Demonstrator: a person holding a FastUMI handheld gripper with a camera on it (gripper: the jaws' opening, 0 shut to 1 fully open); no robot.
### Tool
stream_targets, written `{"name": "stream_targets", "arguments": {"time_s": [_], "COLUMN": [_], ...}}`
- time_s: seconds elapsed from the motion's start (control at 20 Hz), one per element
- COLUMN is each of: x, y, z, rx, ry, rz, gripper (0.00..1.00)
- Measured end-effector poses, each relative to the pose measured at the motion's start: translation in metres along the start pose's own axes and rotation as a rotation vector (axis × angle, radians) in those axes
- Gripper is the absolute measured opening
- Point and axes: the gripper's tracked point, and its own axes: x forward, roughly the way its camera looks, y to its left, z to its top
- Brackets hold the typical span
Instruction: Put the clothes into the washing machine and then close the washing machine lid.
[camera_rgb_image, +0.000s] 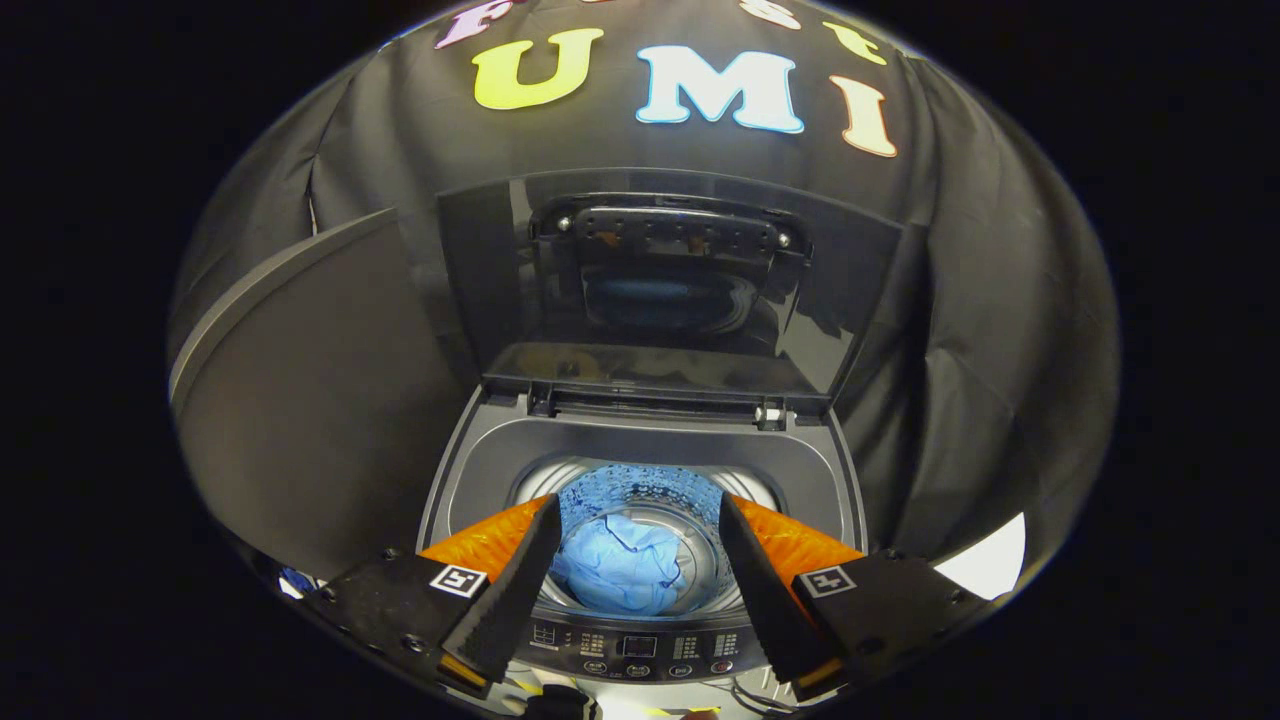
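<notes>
A: Where do the clothes lie?

B: A light blue garment (622, 572) lies crumpled at the bottom of the drum (640, 490) of the washing machine (640, 450), which is a top-loader.

A: And the lid?

B: The lid (660, 290) stands upright at the back of the washing machine, hinged at its rear edge, and the glossy underside mirrors the drum.

A: What is the gripper doing?

B: The gripper (637, 520) hangs above the washing machine's front edge, its fingers spread wide and holding nothing; the garment shows between them. The control panel (640, 647) sits along the machine's front, below the fingers.
</notes>
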Motion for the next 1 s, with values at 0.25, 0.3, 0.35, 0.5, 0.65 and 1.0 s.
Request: {"name": "stream_targets", "arguments": {"time_s": [0.25,0.3,0.35,0.5,0.65,1.0], "x": [-0.015,-0.020,-0.024,-0.038,-0.049,-0.059], "y": [0.000,0.000,0.000,0.001,-0.001,-0.002], "z": [0.034,0.043,0.053,0.084,0.110,0.156], "rx": [0.015,0.018,0.020,0.036,0.039,0.024], "ry": [-0.120,-0.152,-0.186,-0.290,-0.371,-0.482], "rz": [0.003,0.005,0.006,0.017,0.014,0.009], "gripper": [0.97,0.97,0.97,0.97,0.97,0.97]}}
